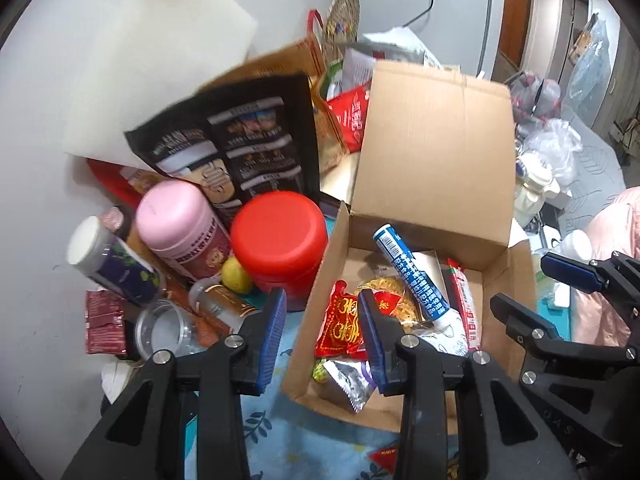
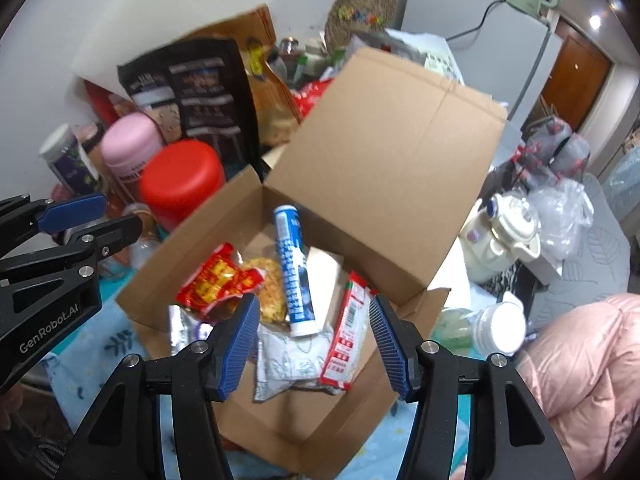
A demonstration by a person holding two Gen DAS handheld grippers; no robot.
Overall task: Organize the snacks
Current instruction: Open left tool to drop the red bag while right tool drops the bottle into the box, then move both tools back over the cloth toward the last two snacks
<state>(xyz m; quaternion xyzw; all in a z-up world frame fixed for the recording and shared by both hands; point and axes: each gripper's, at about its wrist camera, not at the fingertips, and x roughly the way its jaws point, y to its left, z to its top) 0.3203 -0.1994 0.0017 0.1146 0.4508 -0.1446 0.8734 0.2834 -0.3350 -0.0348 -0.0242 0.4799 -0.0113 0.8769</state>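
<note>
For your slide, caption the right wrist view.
Open jaws hover empty above a cardboard box holding snack packets and a blue tube.

A plain white wall (image 1: 48, 128) closes the left side, with a round woven mat (image 2: 360, 8) leaning against it. Beyond stands a pale refrigerator (image 2: 516, 52), and past that a brown wooden door (image 2: 576, 76) under a bright ceiling light (image 2: 595, 21). A blue floral tablecloth (image 2: 92, 356) covers the table.

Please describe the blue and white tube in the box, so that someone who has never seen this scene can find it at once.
Find the open cardboard box with its lid flap standing up. Among the snack packets inside lies the blue and white tube, leaning from the back of the box toward the front, between a red and yellow packet and a narrow red and white packet. It is the only rigid, round thing there; all the others are flat pouches.
</note>
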